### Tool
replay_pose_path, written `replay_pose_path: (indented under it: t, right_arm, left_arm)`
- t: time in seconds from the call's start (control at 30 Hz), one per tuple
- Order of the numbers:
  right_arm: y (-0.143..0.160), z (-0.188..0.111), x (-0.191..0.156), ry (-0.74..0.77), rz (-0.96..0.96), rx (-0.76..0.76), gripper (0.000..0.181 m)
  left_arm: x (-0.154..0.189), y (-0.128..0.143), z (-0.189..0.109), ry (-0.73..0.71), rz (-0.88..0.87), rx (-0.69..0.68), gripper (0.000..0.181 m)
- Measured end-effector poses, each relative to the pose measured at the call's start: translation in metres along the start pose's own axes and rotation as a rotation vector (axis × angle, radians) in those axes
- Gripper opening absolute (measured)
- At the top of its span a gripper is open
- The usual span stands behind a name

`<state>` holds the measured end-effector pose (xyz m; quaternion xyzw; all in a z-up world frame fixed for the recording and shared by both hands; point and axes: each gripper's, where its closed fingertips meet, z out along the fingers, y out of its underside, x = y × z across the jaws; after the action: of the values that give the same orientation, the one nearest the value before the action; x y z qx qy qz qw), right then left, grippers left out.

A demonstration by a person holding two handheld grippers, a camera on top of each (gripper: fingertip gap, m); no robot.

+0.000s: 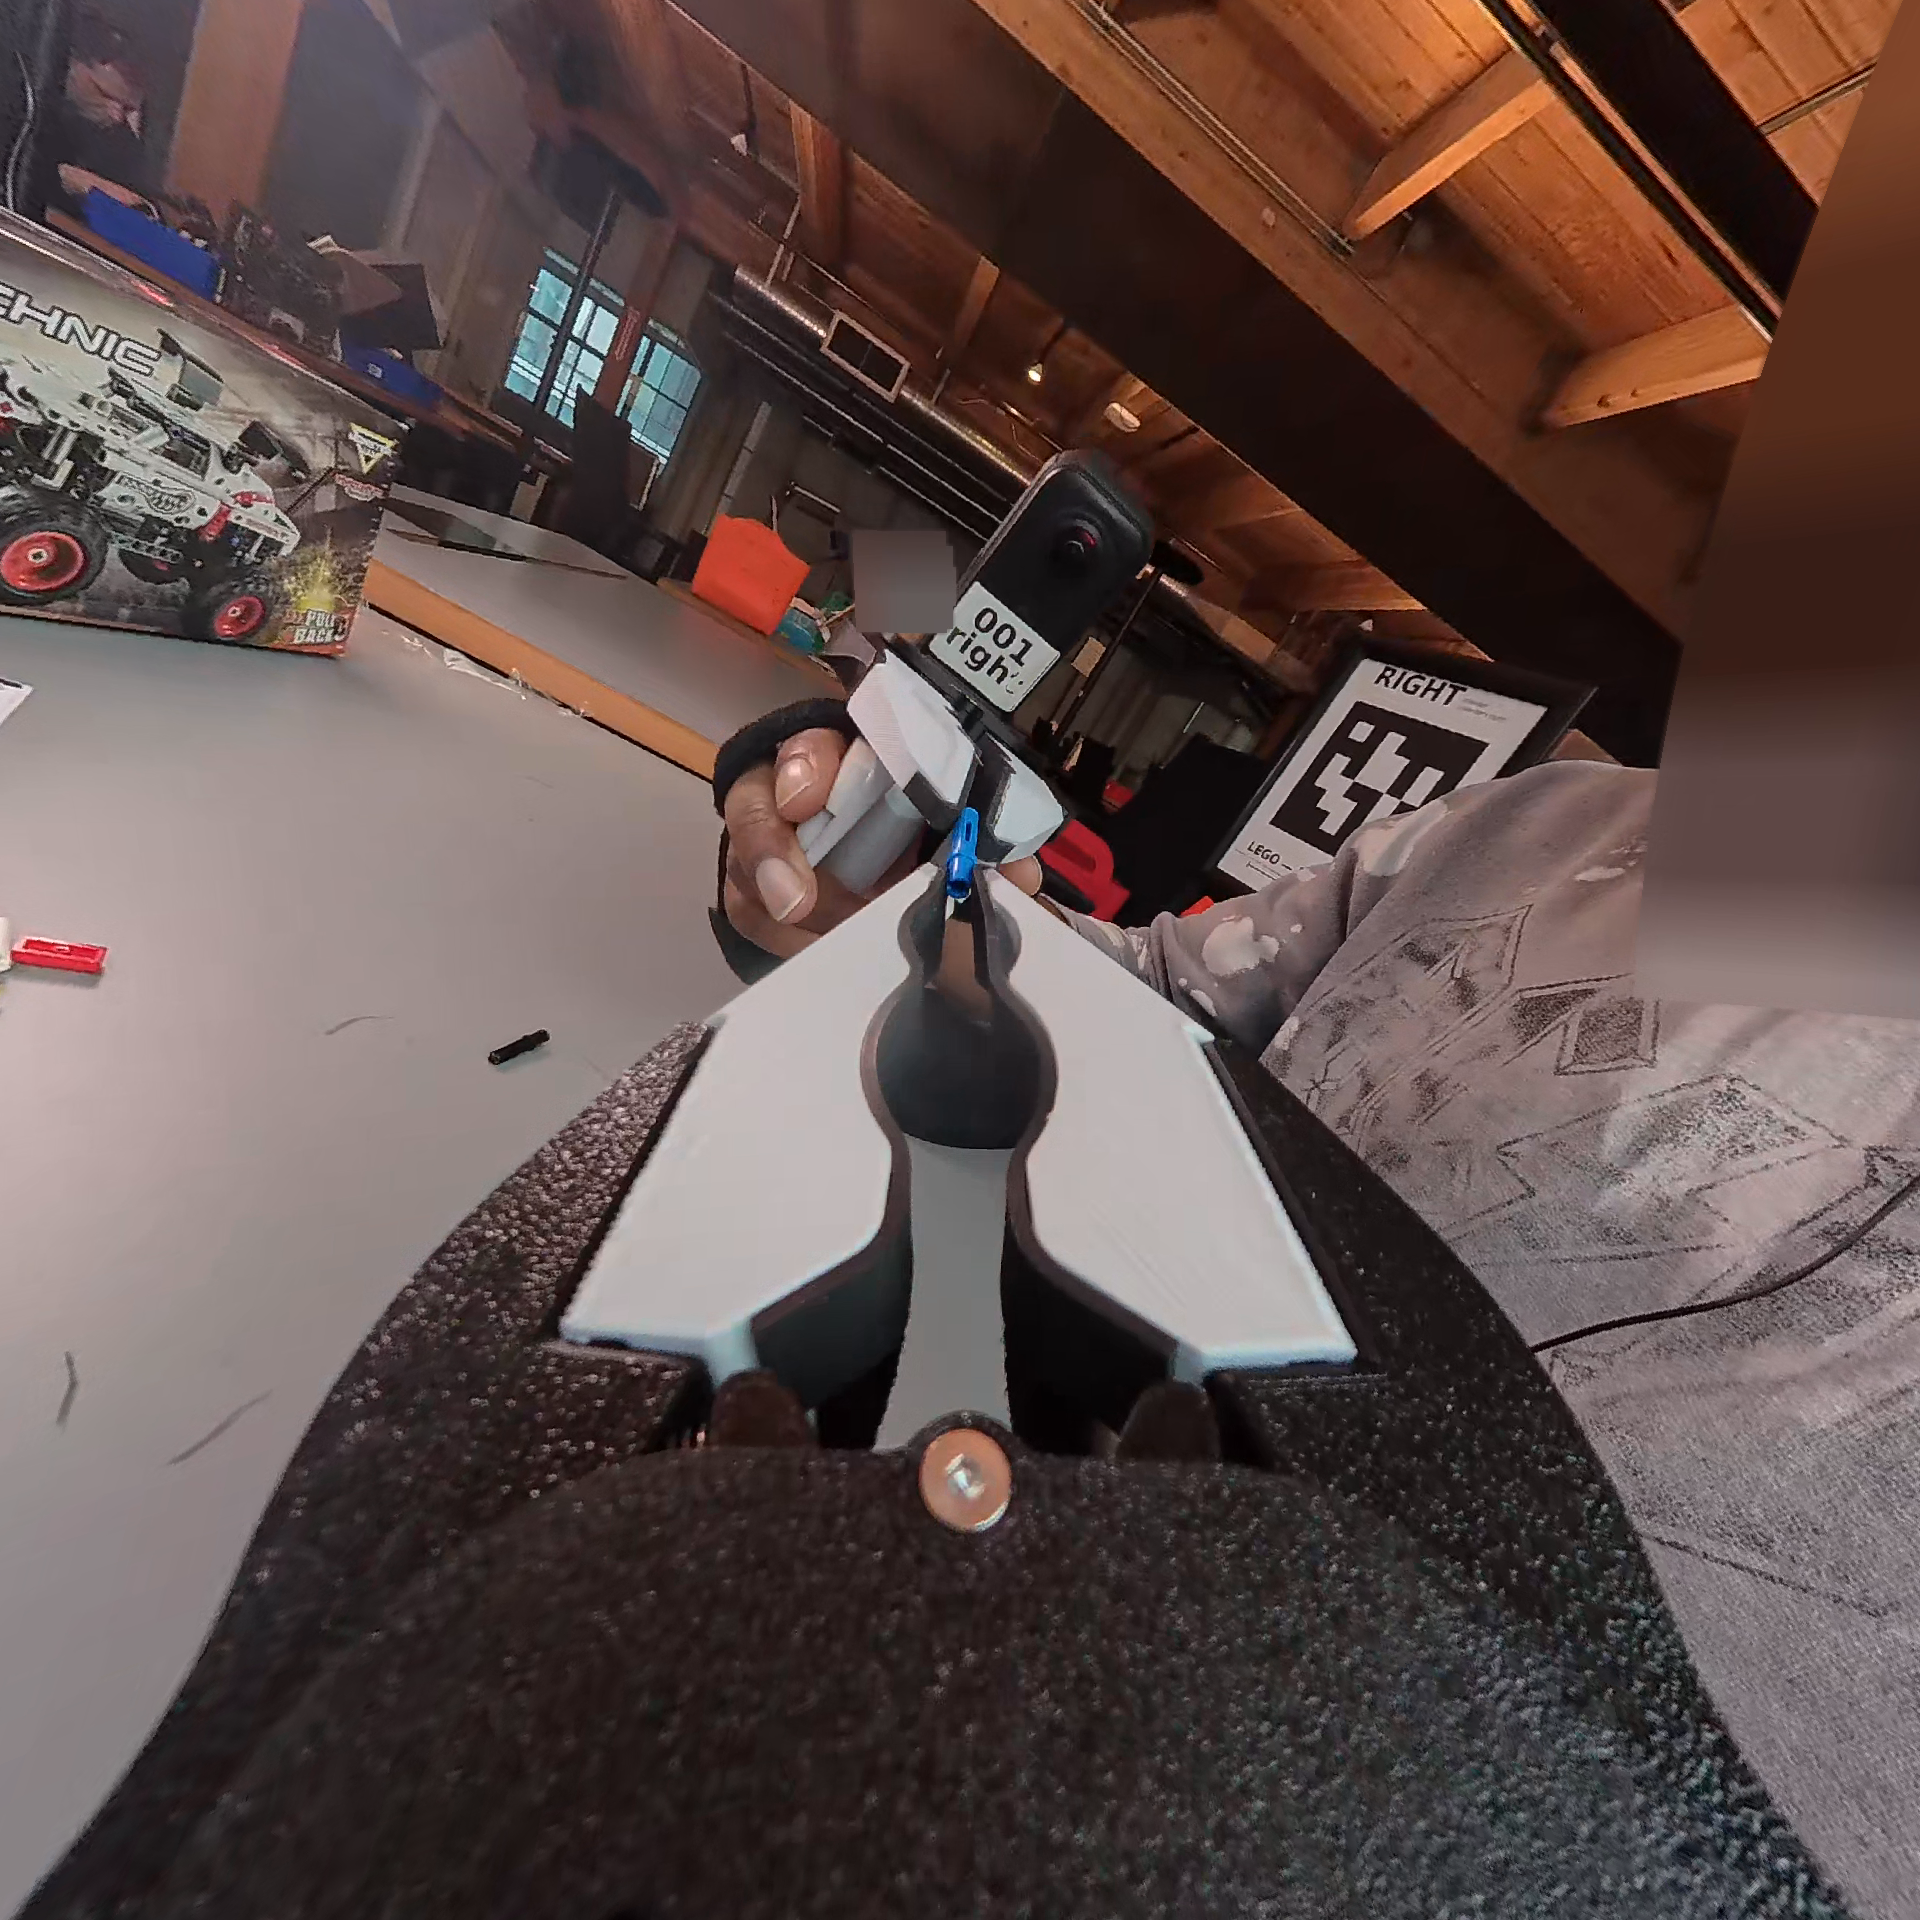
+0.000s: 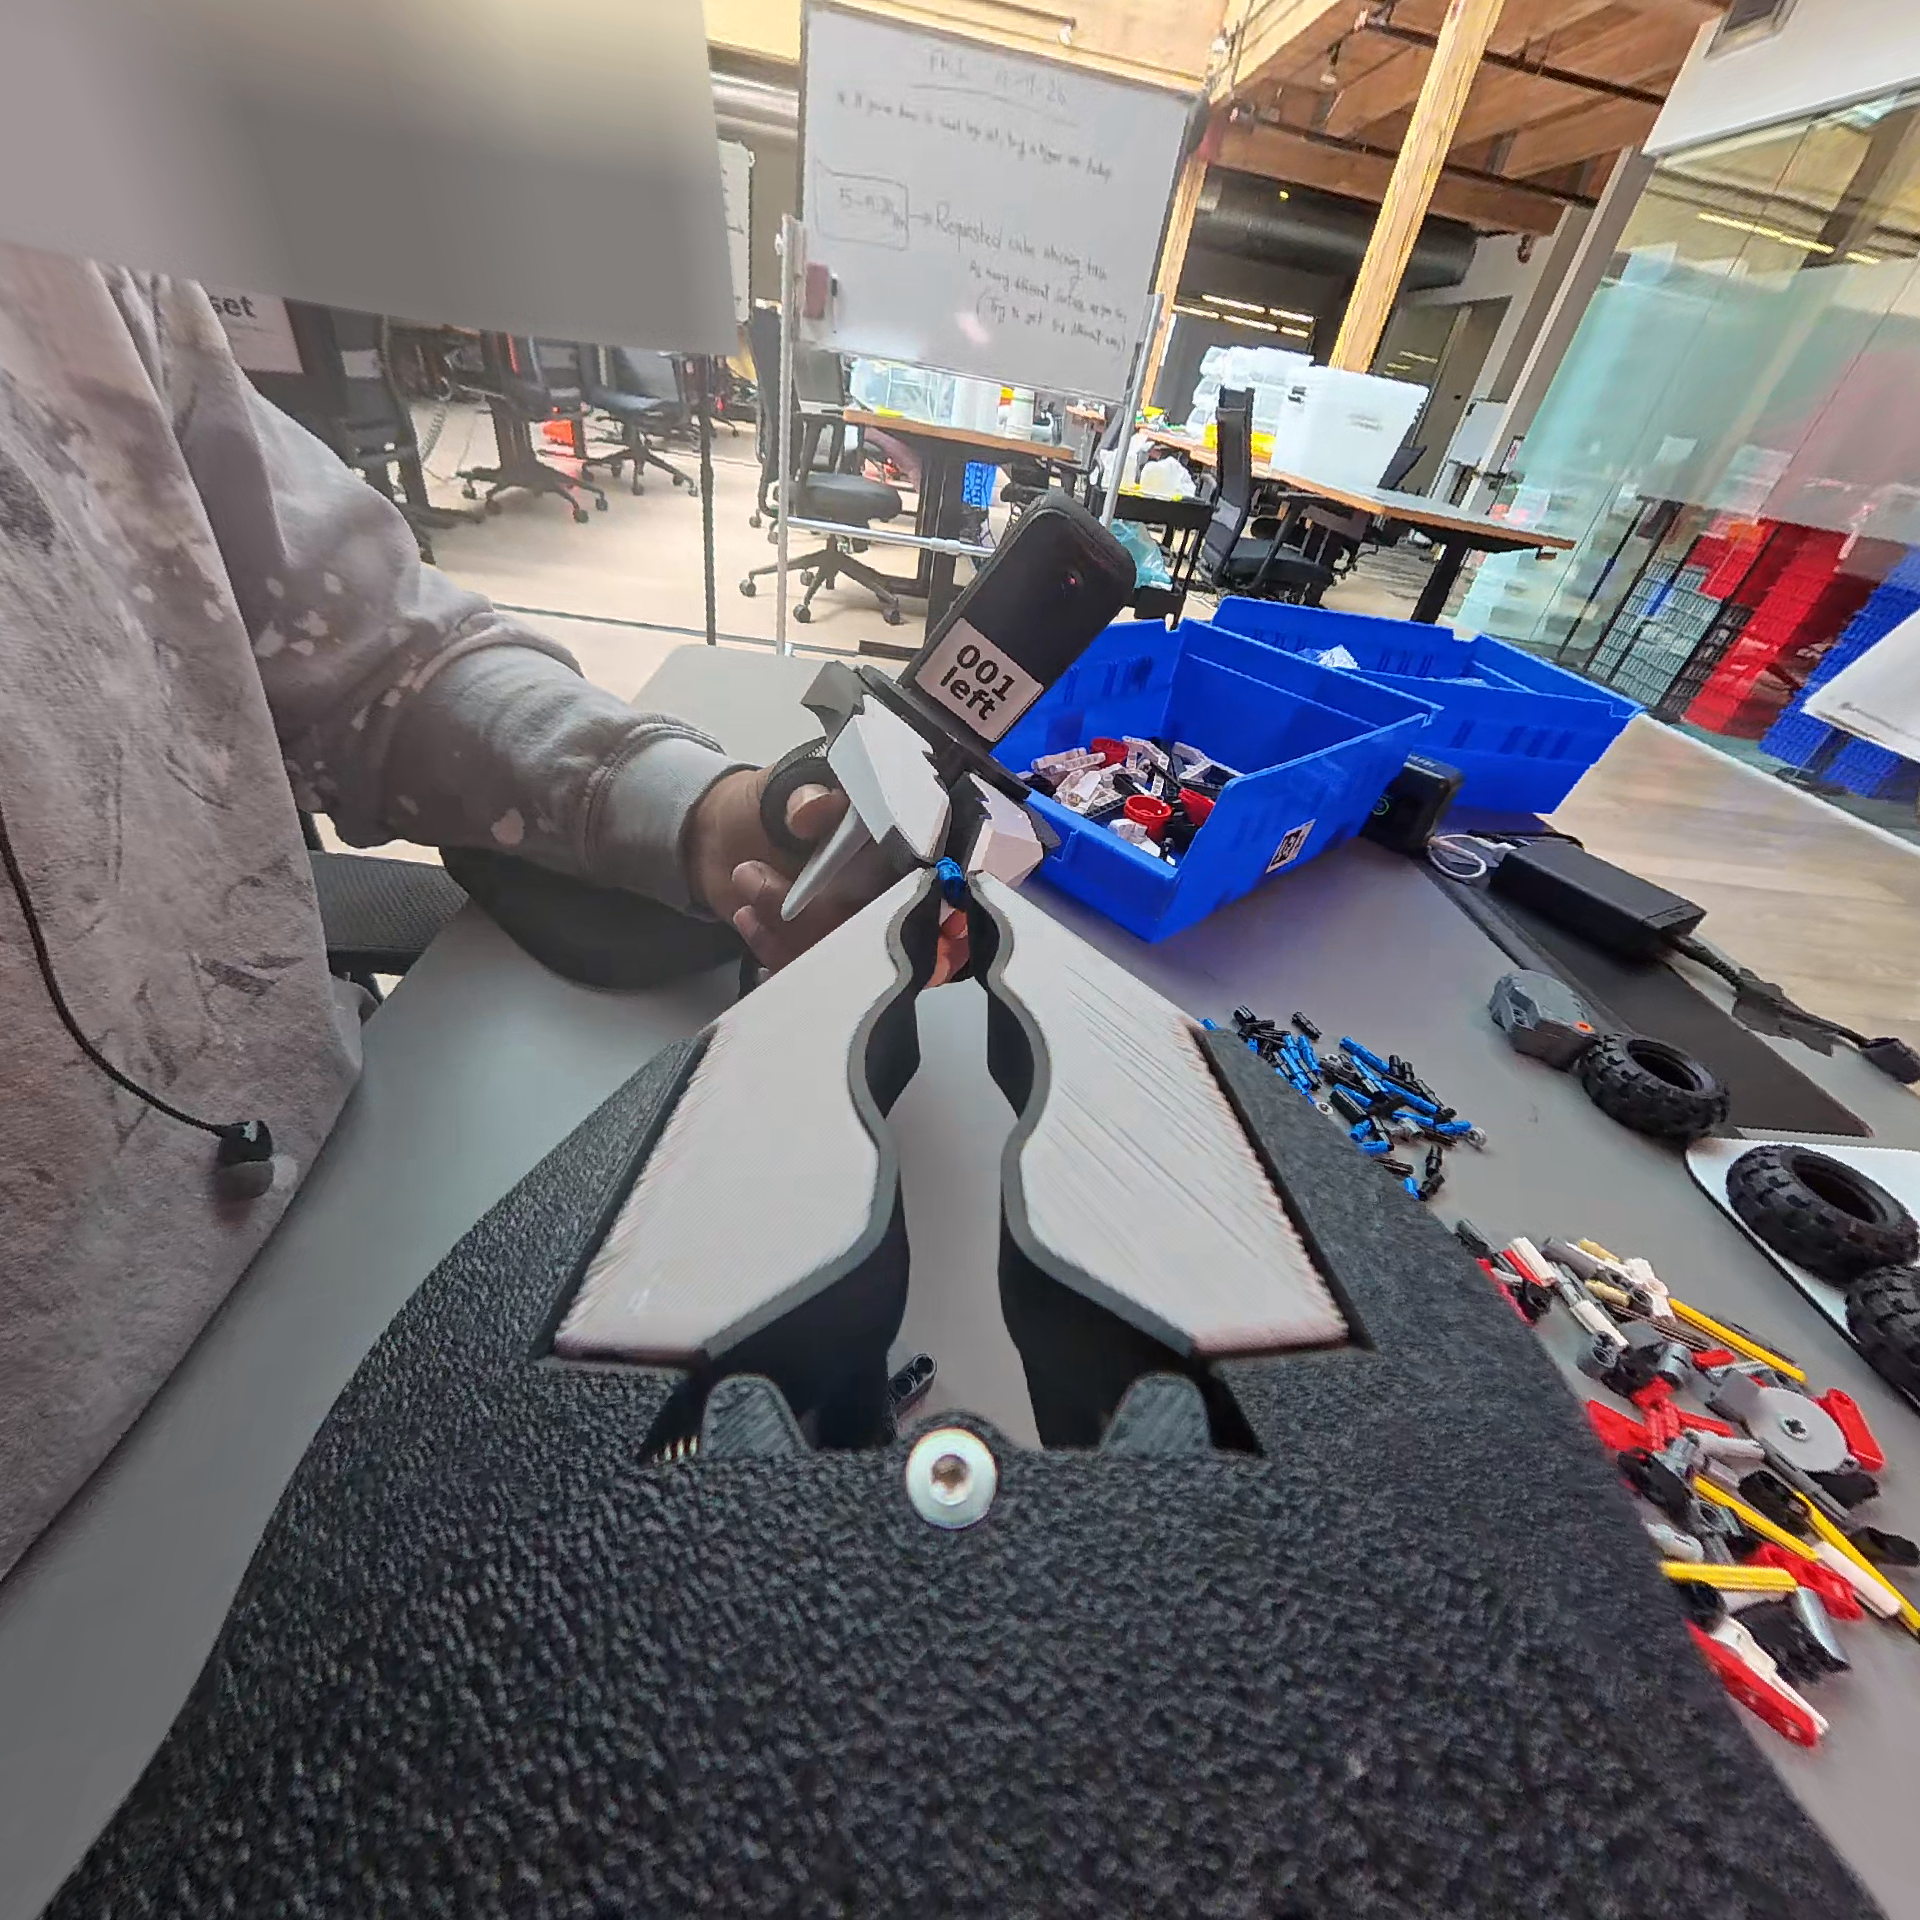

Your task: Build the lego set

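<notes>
Though partly hidden, blue pin [image 1: 963,850] near-upright

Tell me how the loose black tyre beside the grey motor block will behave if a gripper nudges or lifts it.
The black tyre lies flat on the table, so a nudge would probably slide it rather than roll it. Its knobby tread likely grips fingers well. It looks hollow and rubbery, so probably light and squashy under a firm pinch.

Each view is taken from behind its own claw, low over the grey tabletop [image 1: 260,935]. The blue pin [image 1: 962,850], seen close between facing claws, is shared by both.
</notes>
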<state>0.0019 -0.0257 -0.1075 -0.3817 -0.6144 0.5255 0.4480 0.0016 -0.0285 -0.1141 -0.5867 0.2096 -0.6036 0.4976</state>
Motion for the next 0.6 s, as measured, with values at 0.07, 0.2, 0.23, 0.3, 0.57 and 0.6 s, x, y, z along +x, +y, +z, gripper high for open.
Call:
replay_pose_path:
  t: [0.07, 0.2, 0.23, 0.3, 0.57, 0.6]
  right_arm:
    - [-0.001, 0.0, -0.001, -0.003, 0.017, 0.01, 0.005]
    - [-0.003, 0.0, -0.002, -0.01, 0.049, 0.04, 0.004]
    - [-0.004, 0.0, -0.002, -0.013, 0.062, 0.05, 0.004]
    - [-0.004, 0.001, -0.002, -0.024, 0.095, 0.071, 0.005]
    - [-0.001, 0.001, -0.007, -0.088, 0.189, 0.077, 0.005]
    - [0.001, 0.001, -0.007, -0.089, 0.187, 0.063, 0.004]
  left_arm:
    - [0.0, 0.0, 0.0, 0.004, -0.001, 0.001, 0.003]
    - [0.002, 0.001, 0.0, 0.02, -0.008, 0.001, 0.003]
    - [0.002, 0.001, 0.001, 0.023, -0.008, 0.003, 0.003]
    - [0.003, 0.002, 0.001, 0.021, 0.003, -0.006, 0.003]
    - [0.0, 0.013, 0.002, -0.051, 0.156, -0.111, 0.004]
    - [-0.002, 0.015, 0.002, -0.077, 0.202, -0.135, 0.004]
